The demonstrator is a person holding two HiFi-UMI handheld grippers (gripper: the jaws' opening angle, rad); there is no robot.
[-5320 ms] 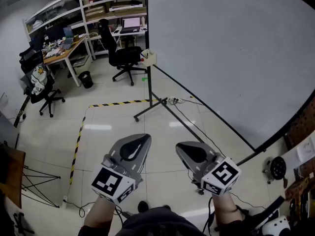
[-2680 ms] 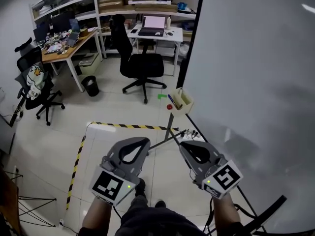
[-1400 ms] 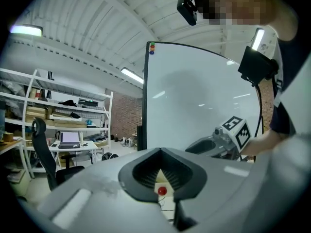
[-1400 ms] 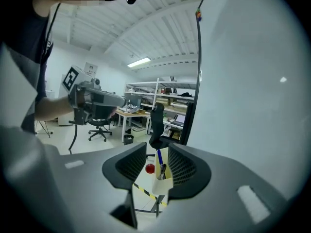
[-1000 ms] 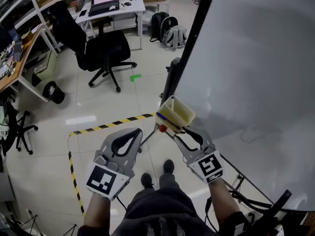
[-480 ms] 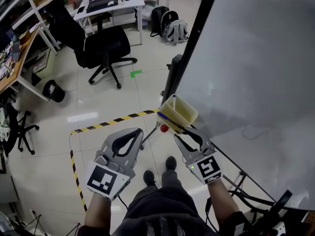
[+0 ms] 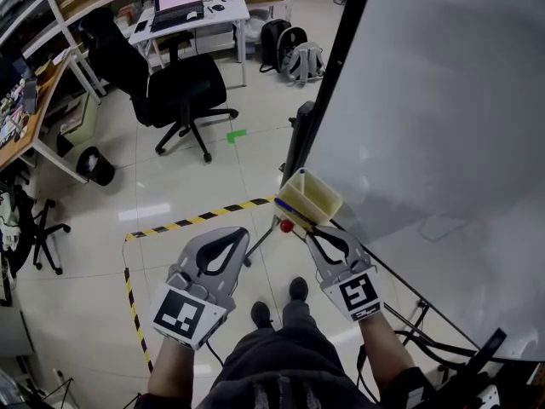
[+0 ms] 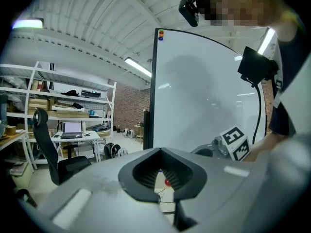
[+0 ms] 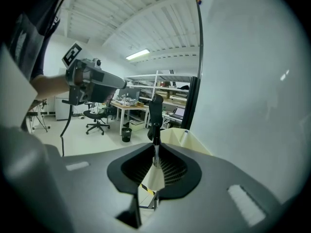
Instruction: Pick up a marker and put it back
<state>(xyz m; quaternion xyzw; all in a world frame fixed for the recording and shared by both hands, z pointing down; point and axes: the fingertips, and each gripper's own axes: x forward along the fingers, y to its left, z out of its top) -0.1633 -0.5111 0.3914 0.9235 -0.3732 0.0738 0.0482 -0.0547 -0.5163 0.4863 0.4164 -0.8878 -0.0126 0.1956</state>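
Left hand-held gripper: clenched, nothing between its jaws; it is held level, beside and apart from the right one, and no part in the grasp is assigned to it.

Right hand-held gripper: its jaws have just been closing, and a marker is caught between them. The pads are seen pressed on the thin lower barrel. The dark, thicker upper end stands upright just above the fingertips.

Marker, judged: light, stiff, smooth plastic and round in section, so roll or slip between the pads is expected if the squeeze is light. It is not fragile. A hold on the mid-barrel, square to its axis, is preferred; a hold on the cap alone is to be avoided, since the cap may pull off.

Directly ahead of the right fingertips, and touching them in the head view, a pale yellow tray is mounted. The marker's foot cannot be made out, but it is judged to be inside this tray. A straight upward draw is advised so the rim is not snagged.

A small red round object is noted just left of the right fingertips, below the tray.

Beyond and to the right of the tray, the whiteboard is seen.
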